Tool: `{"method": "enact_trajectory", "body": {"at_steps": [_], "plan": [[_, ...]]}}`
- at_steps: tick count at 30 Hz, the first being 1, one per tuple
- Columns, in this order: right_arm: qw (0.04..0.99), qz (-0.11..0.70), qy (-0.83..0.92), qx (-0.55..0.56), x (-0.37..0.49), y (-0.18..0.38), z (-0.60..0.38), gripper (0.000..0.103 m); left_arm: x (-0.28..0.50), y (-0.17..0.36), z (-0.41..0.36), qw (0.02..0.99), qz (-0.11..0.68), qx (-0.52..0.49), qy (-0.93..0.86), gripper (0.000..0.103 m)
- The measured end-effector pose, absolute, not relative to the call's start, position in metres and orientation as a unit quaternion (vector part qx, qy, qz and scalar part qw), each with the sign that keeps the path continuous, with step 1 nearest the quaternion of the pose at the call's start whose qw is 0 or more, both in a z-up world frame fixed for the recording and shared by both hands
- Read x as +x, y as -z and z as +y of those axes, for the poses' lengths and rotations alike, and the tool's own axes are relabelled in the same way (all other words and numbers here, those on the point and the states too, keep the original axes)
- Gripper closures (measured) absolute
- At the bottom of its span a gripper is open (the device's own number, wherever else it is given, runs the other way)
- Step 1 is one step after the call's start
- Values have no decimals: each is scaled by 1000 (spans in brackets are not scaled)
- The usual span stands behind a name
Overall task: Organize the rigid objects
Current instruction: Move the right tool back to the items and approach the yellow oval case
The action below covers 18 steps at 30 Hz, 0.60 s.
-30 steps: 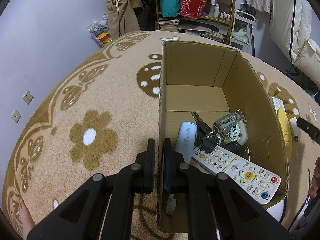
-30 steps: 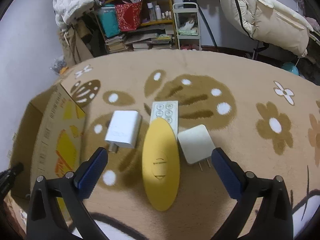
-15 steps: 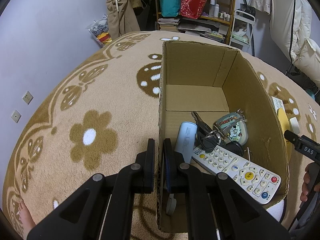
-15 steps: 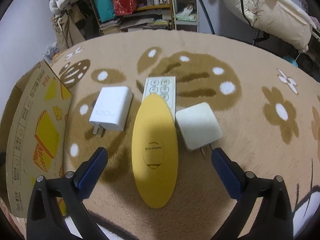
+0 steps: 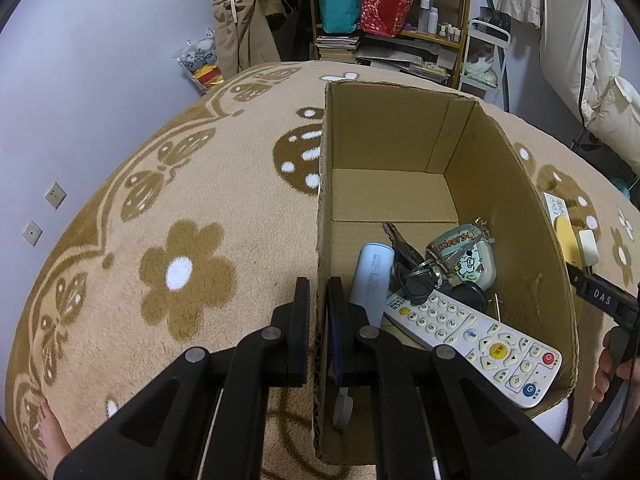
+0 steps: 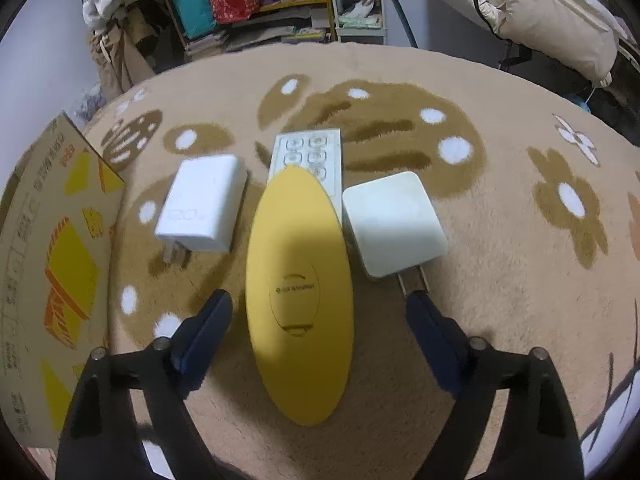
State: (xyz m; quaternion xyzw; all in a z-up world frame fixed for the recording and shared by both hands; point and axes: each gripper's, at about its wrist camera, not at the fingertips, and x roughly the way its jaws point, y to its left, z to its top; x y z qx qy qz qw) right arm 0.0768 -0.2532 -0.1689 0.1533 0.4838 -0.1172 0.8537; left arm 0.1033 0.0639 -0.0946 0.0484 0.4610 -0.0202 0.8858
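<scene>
My left gripper (image 5: 318, 285) is shut on the left wall of the open cardboard box (image 5: 400, 136). Inside the box lie a white remote (image 5: 472, 340), a pale blue power bank (image 5: 372, 276), a bunch of keys (image 5: 412, 268) and a green cartoon case (image 5: 466, 254). On the carpet in the right wrist view a yellow oval device (image 6: 298, 280) lies between two white chargers (image 6: 204, 204) (image 6: 394, 224). Its far end covers a small white remote (image 6: 308, 152). My right gripper (image 6: 318, 300) straddles the yellow oval, jaws closing, pads clear of it.
The box's printed outer side (image 6: 44, 248) stands left of the chargers. At the back are a cluttered shelf (image 5: 392, 12), a white cart (image 6: 358, 4) and a padded jacket (image 6: 540, 4). A bare foot (image 5: 52, 432) rests on the flowered carpet (image 5: 180, 272) at lower left.
My right gripper has come down closer over the yellow oval and its jaws have narrowed. The left gripper and the box have stayed put.
</scene>
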Motion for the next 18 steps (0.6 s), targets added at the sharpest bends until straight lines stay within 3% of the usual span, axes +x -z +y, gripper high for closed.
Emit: {"method": "enact_trajectory", "body": {"at_steps": [4,18], "plan": [[858,478,112,148,86,171,-248,29,103,95,64,886,461,47,20,94],[853,490,162,76,91,181,-229,26,103,94,63,886,462,49,20,94]]}}
